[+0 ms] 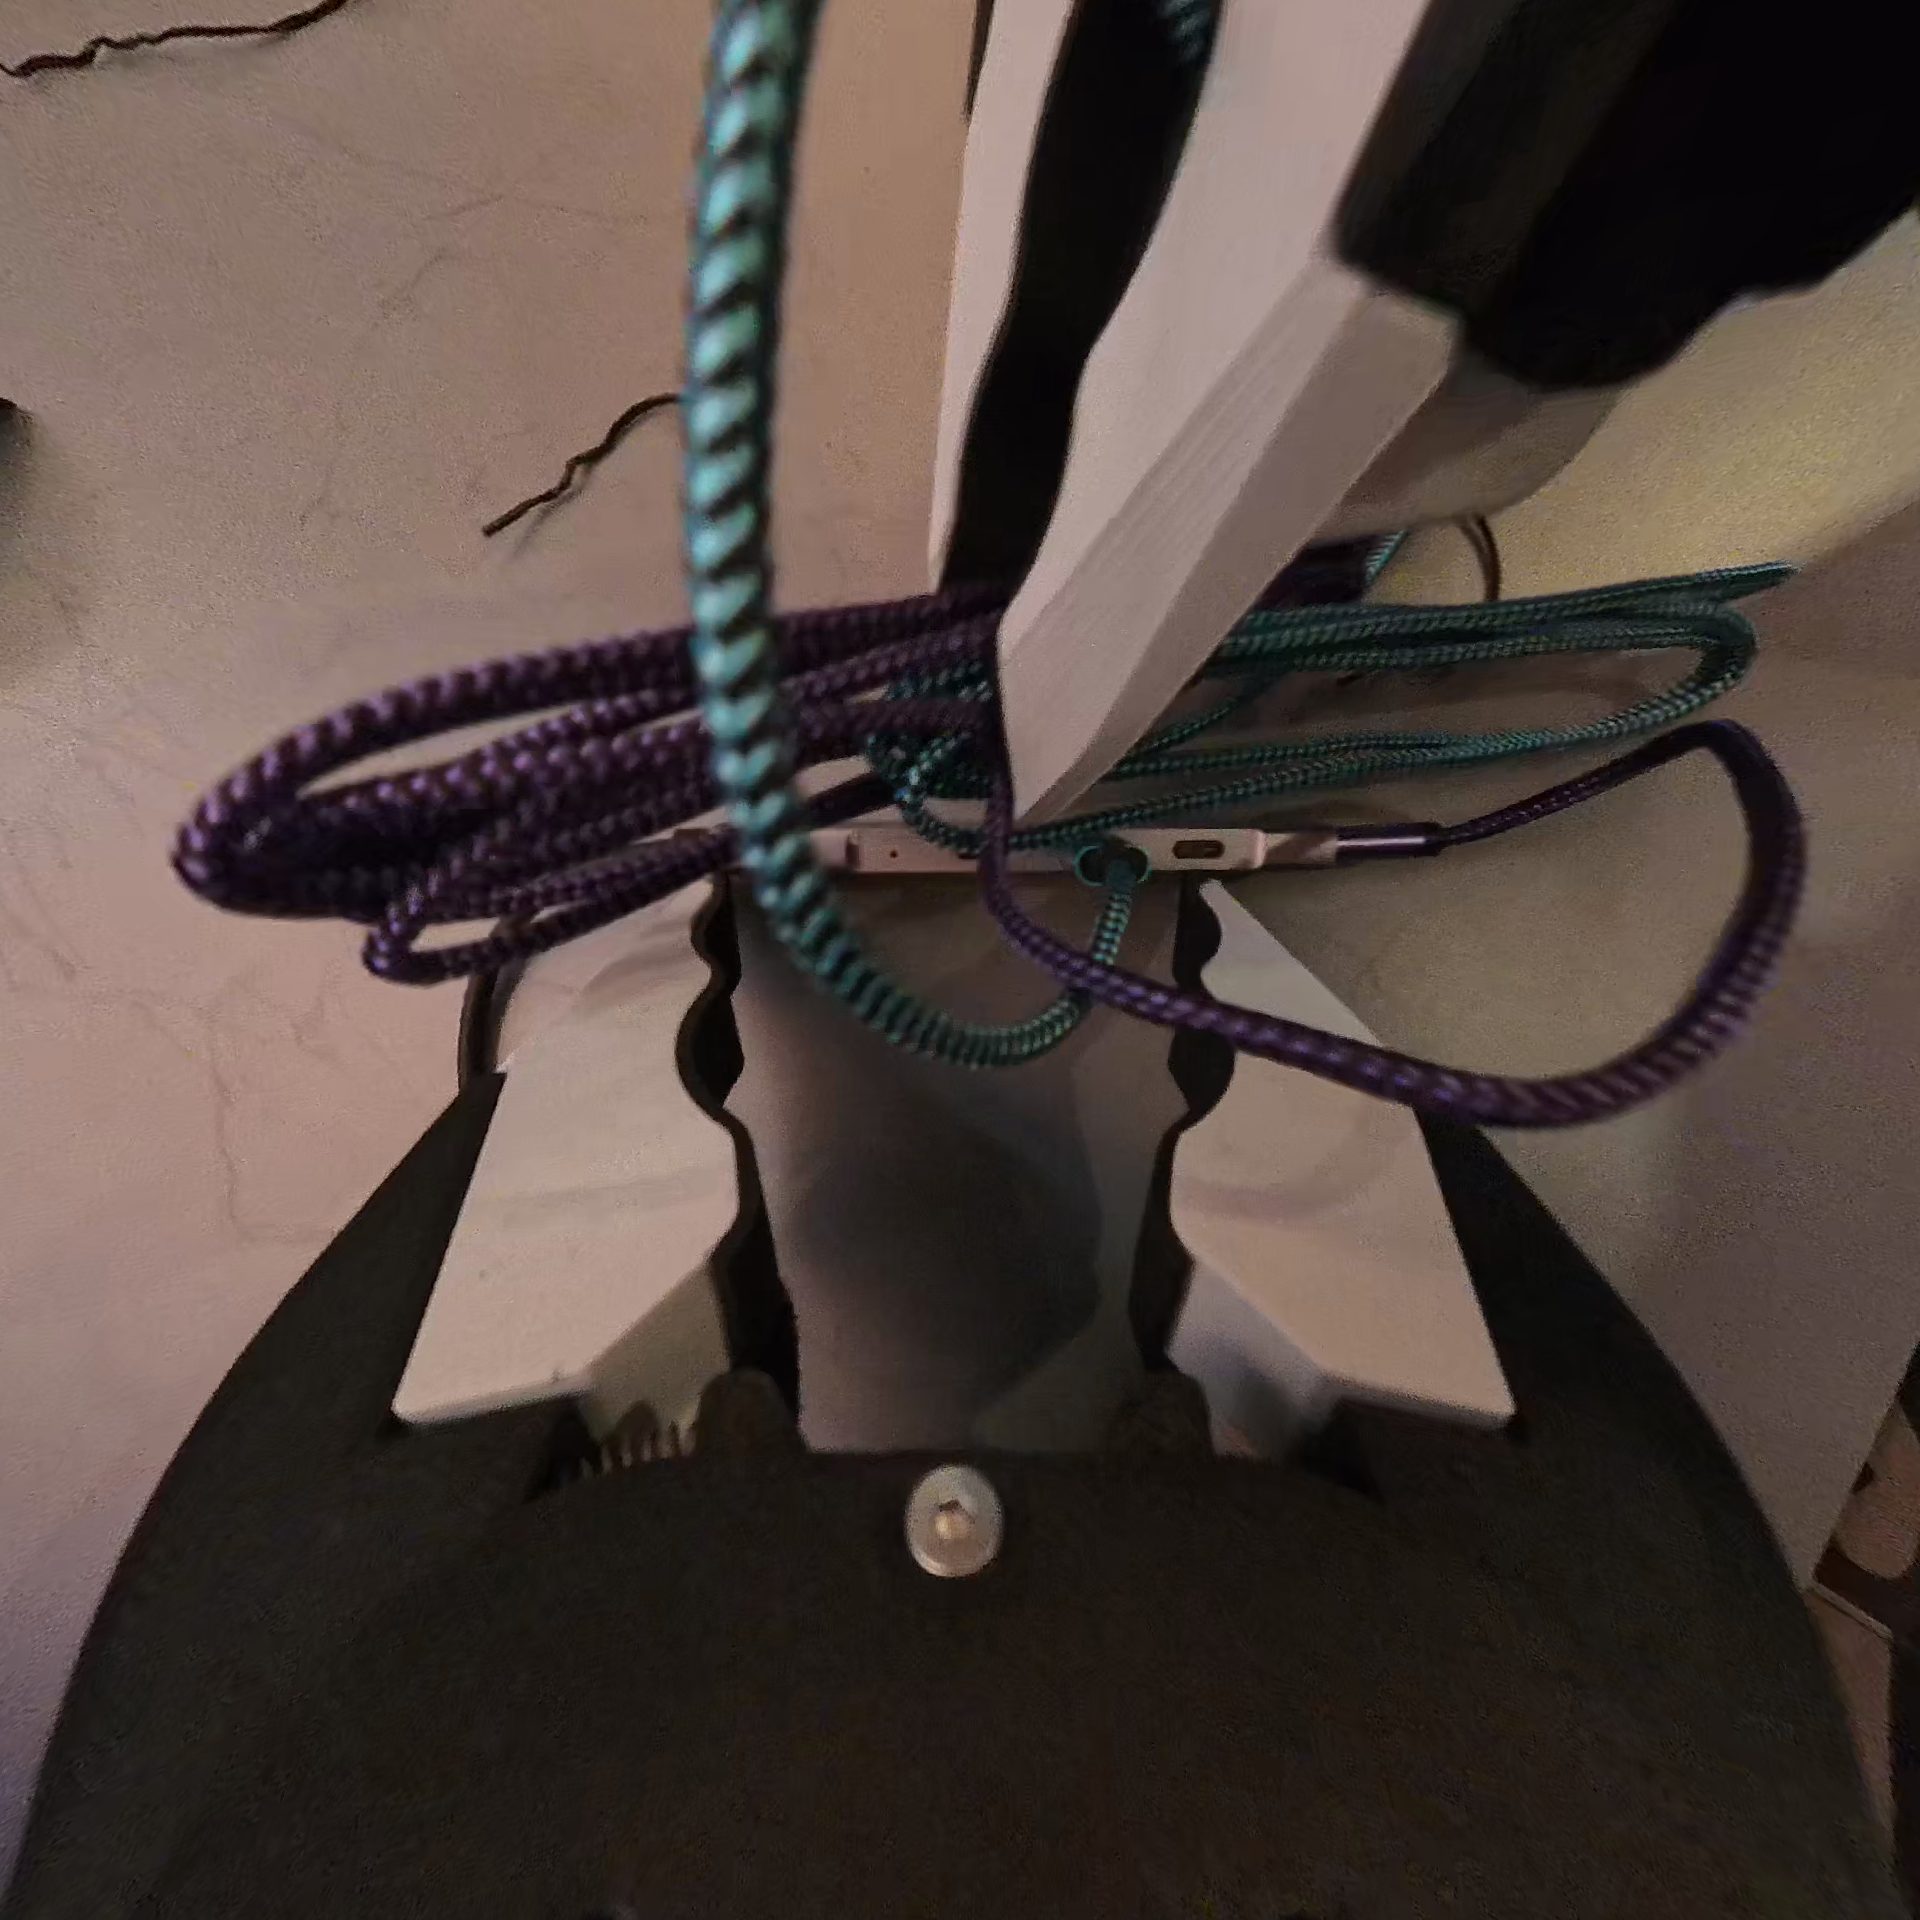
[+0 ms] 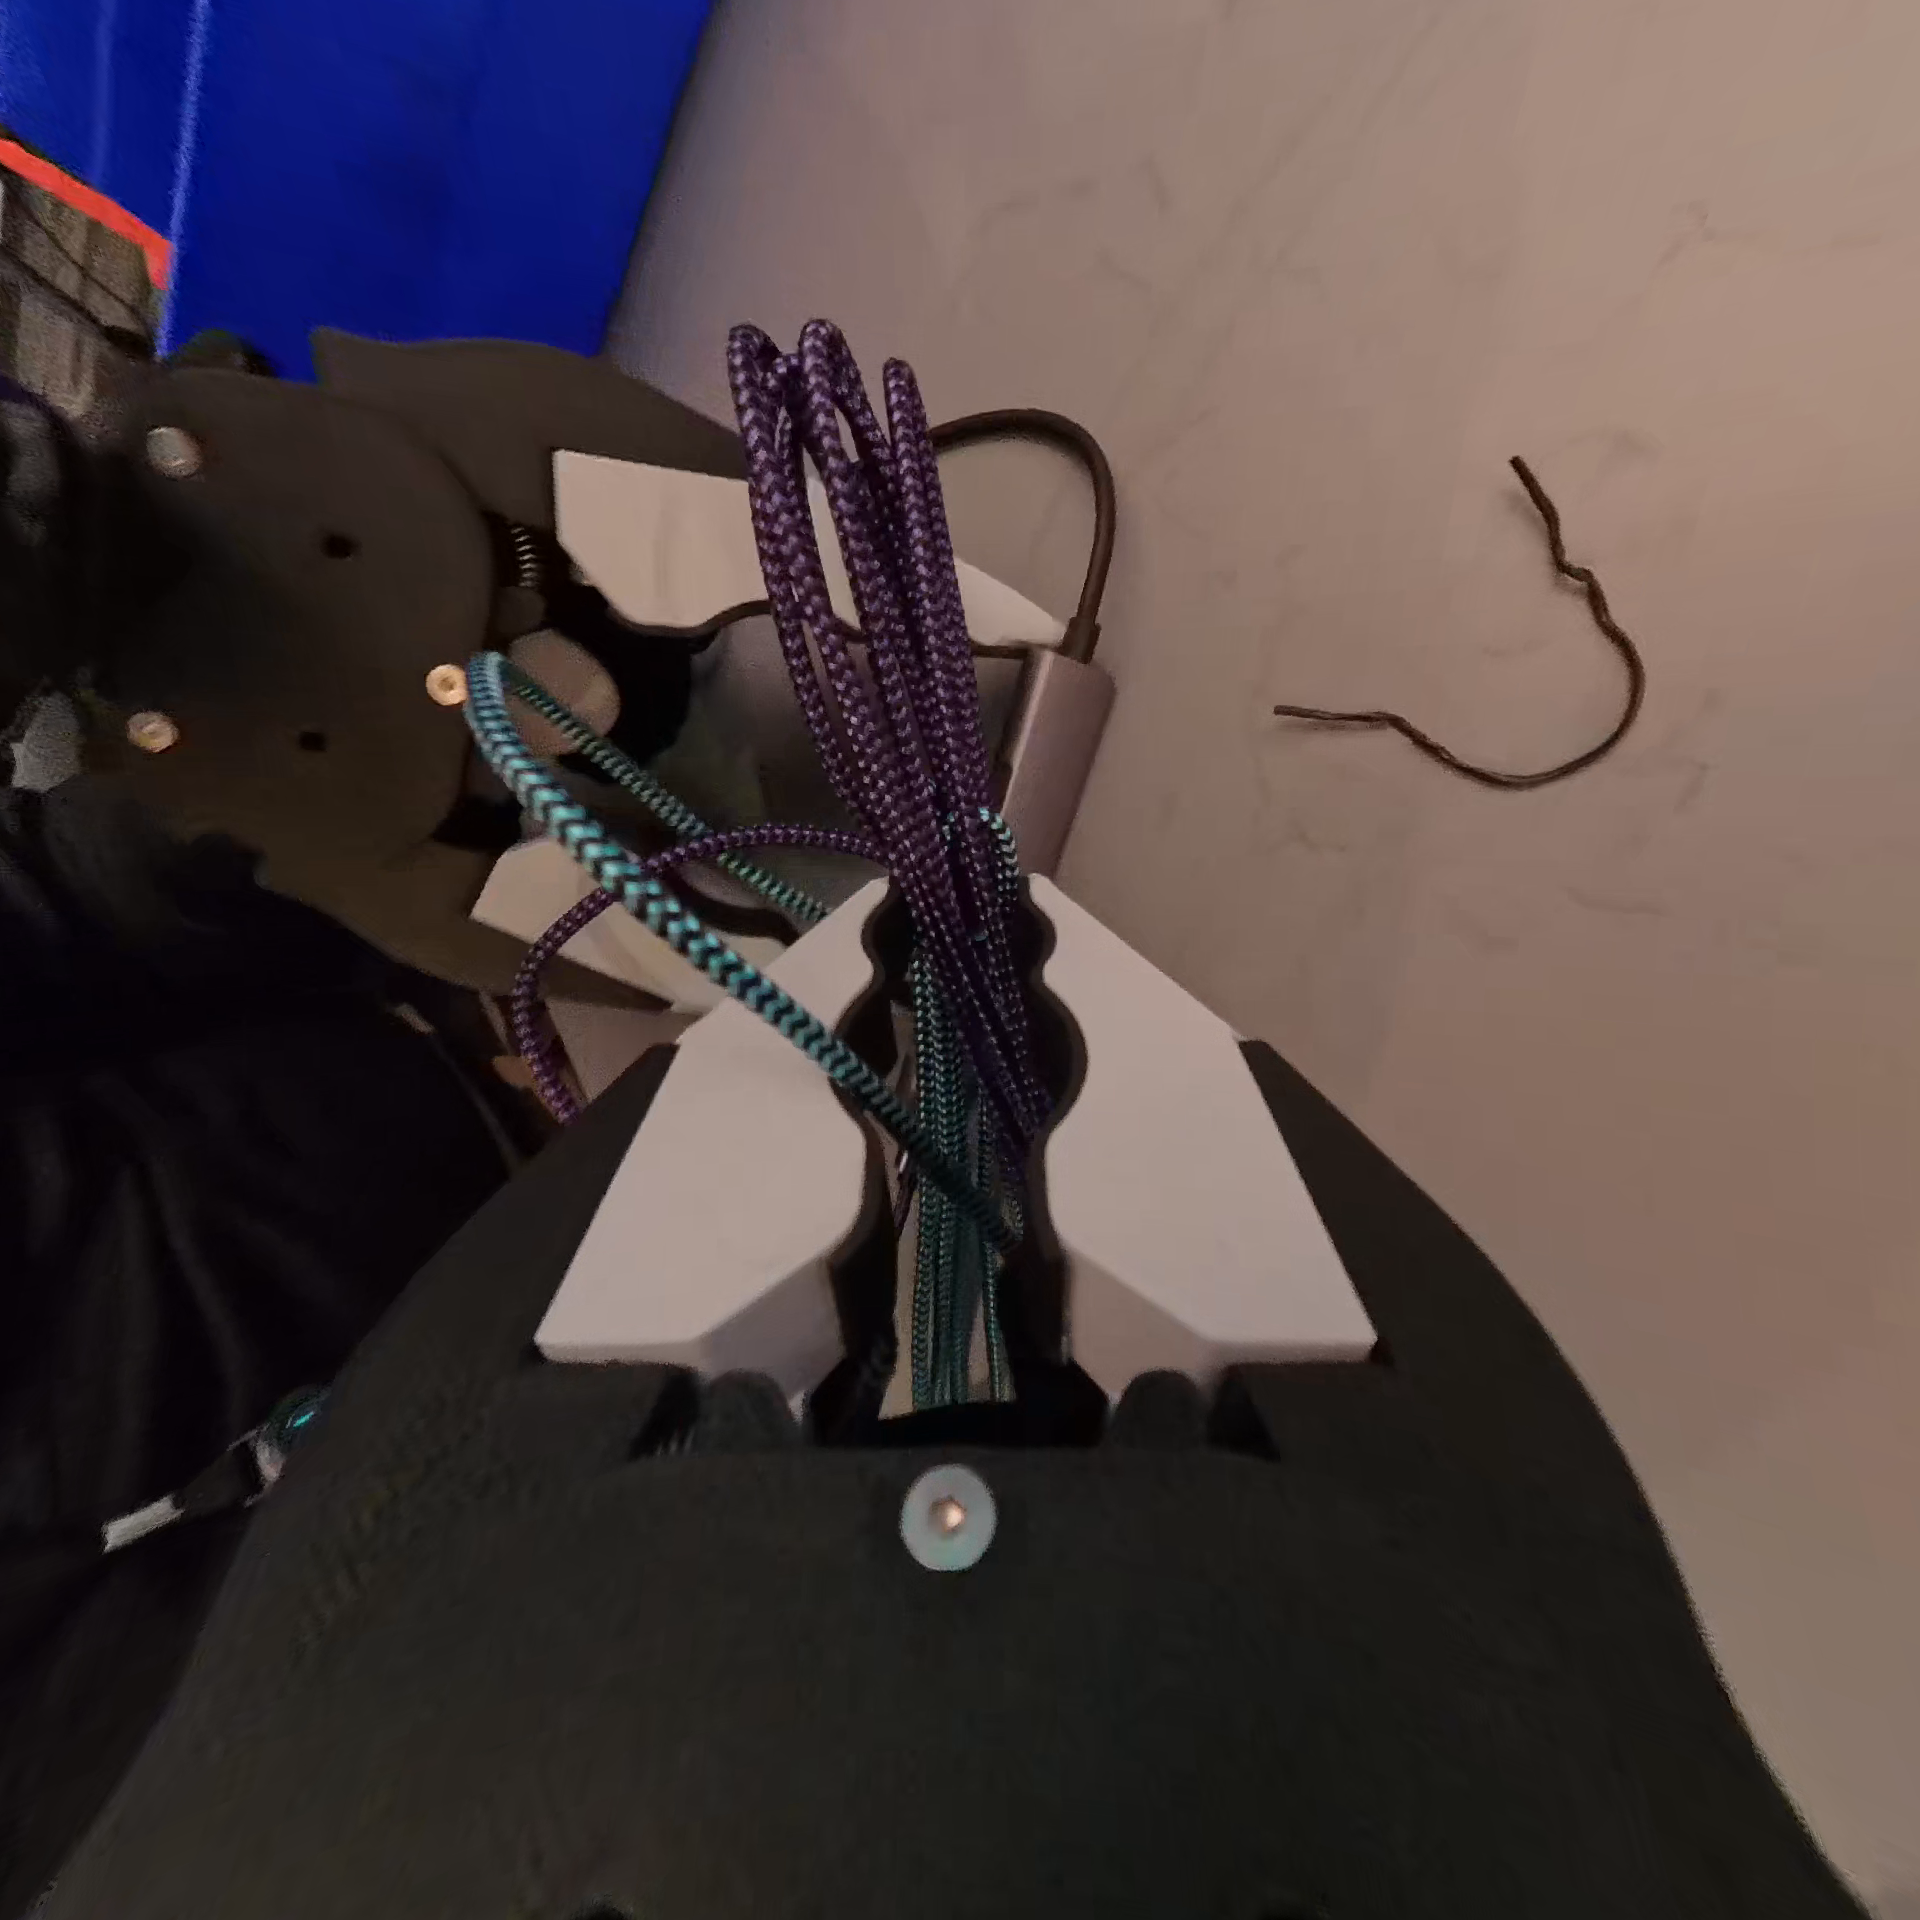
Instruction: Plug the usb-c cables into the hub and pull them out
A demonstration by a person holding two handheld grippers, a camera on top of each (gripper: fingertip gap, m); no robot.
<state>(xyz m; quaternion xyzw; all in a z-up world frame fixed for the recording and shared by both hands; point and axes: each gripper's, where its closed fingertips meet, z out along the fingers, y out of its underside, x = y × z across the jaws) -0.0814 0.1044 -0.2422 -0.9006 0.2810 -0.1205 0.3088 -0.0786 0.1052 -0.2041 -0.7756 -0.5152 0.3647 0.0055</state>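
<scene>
Hub (image 1: 1039, 854) sits between your left gripper's (image 1: 961, 914) spread fingertips, both cables plugged in. Your right gripper (image 2: 961, 914) pinches the bundled purple cable (image 2: 831, 582) and teal cable (image 2: 940, 1195).

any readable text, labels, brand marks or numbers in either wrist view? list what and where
None. No writing shows on the hub, the purple cable, the teal cable, the left gripper or the right gripper; both views are soft with blur.

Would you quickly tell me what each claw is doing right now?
Left claw: open, its tips either side of the hub, holding nothing.
Right claw: closed on a bundle of purple and teal cables.
</scene>
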